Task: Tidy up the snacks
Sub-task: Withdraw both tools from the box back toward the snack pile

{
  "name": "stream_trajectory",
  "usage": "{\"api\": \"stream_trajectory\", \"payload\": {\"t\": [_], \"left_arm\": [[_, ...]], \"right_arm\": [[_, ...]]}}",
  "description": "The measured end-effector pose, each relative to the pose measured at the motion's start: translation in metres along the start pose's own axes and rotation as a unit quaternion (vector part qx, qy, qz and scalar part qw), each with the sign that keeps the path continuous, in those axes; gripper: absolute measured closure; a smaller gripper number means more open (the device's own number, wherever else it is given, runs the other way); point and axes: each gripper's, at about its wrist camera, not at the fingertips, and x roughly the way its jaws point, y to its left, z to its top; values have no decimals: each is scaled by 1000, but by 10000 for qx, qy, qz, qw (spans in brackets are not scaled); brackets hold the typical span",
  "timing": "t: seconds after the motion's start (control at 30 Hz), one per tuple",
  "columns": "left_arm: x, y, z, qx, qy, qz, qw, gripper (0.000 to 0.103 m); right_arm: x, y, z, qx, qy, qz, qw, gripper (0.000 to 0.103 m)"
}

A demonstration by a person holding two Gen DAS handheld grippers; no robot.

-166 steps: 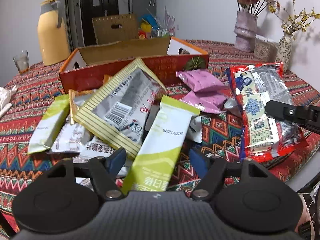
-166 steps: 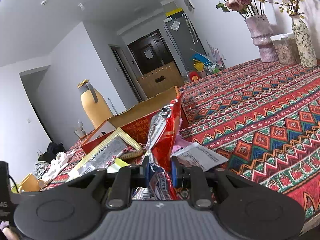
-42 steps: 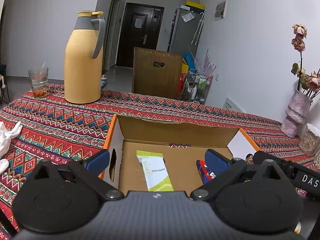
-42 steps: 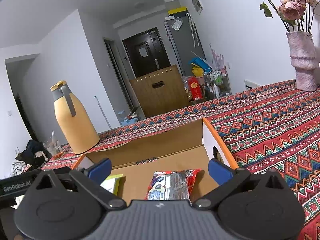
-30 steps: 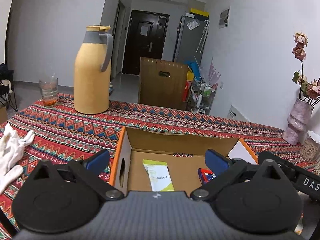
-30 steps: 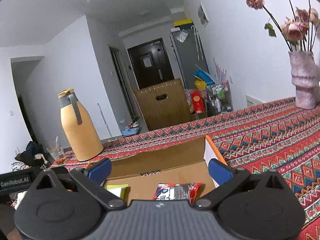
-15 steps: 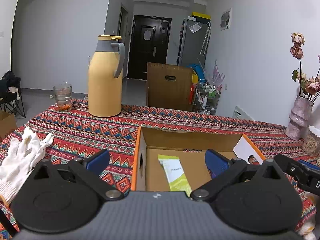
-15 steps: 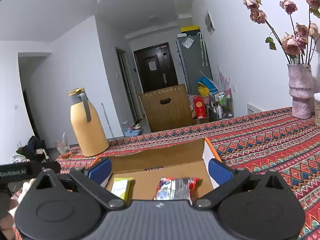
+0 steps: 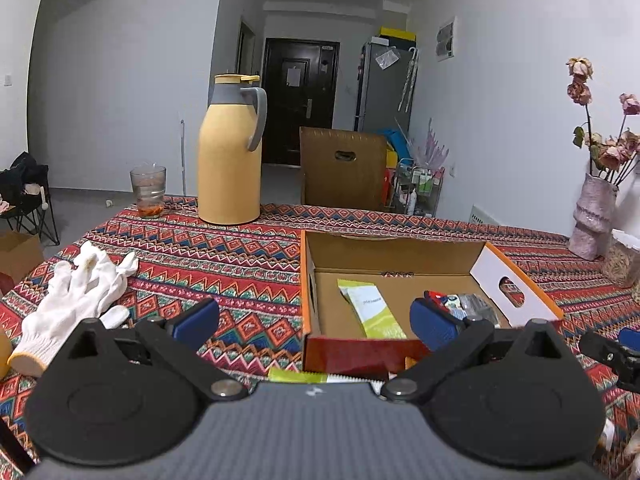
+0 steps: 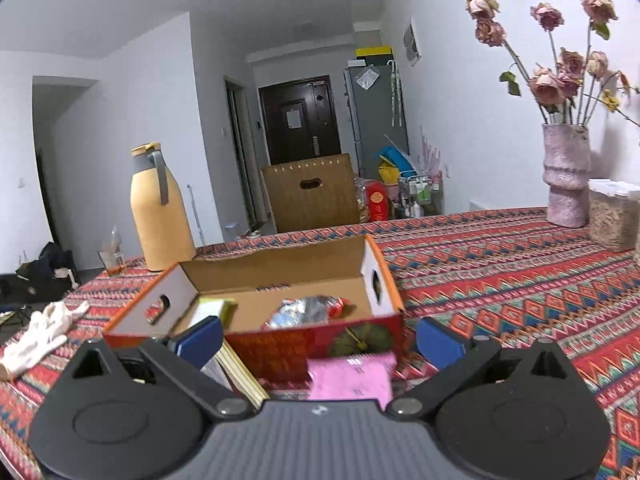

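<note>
Gloves point(image 9: 76, 300), white, lie on the patterned tablecloth point(image 9: 224, 256) left of the left gripper's point(image 9: 314, 318) left finger. Beyond that finger, further back: glass point(image 9: 148, 192), then yellow thermos jug point(image 9: 232, 152), both upright. Left gripper jaws wide apart, nothing between them. Ahead of the jaws and toward the right finger: open cardboard box point(image 9: 308, 280), red outside. Inside, a green-and-white sachet point(image 9: 370, 306) lies flat near the box's left wall; a red-and-silver packet point(image 9: 466, 306) lies just past the right fingertip point(image 9: 434, 322), partly hidden by it. Another green-and-white packet edge point(image 9: 304, 377) shows right at the gripper body, below the jaw gap.

Right gripper point(image 10: 320, 338): jaws also wide apart, holding nothing. Left fingertip point(image 10: 200, 340) overlaps the box's near-left corner point(image 10: 132, 330); a striped yellow packet point(image 10: 236, 372) sits just inside that finger. Centred between the jaws, in front of the box wall: pink packet point(image 10: 350, 376) on the cloth. Right of the right finger, well back: pink vase point(image 10: 566, 176) with dried roses, clear container point(image 10: 612, 218) beside it.
</note>
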Motion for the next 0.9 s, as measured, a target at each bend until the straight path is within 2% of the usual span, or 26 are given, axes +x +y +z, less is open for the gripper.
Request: {"api": "stream_trajectory", "payload": {"t": [0.2, 0.5, 0.7, 0.77, 0.9], "left_arm": [[-9, 2, -20, 96, 45, -38, 9999, 0], [-14, 4, -40, 77, 236, -94, 9996, 0], [-15, 6, -48, 35, 376, -88, 9992, 0], [-14, 6, -49, 34, 421, -94, 9991, 0], [-16, 6, -52, 32, 462, -100, 9989, 0]], "right_arm": [[-16, -8, -24, -163, 11, -192, 9997, 0], [-20, -21, -48, -372, 478, -456, 9971, 0], [-10, -29, -54, -701, 1029, -403, 9914, 0], [-2, -34, -52, -778, 1228, -400, 9886, 2], [13, -44, -47, -860, 1581, -327, 9831, 17]]}}
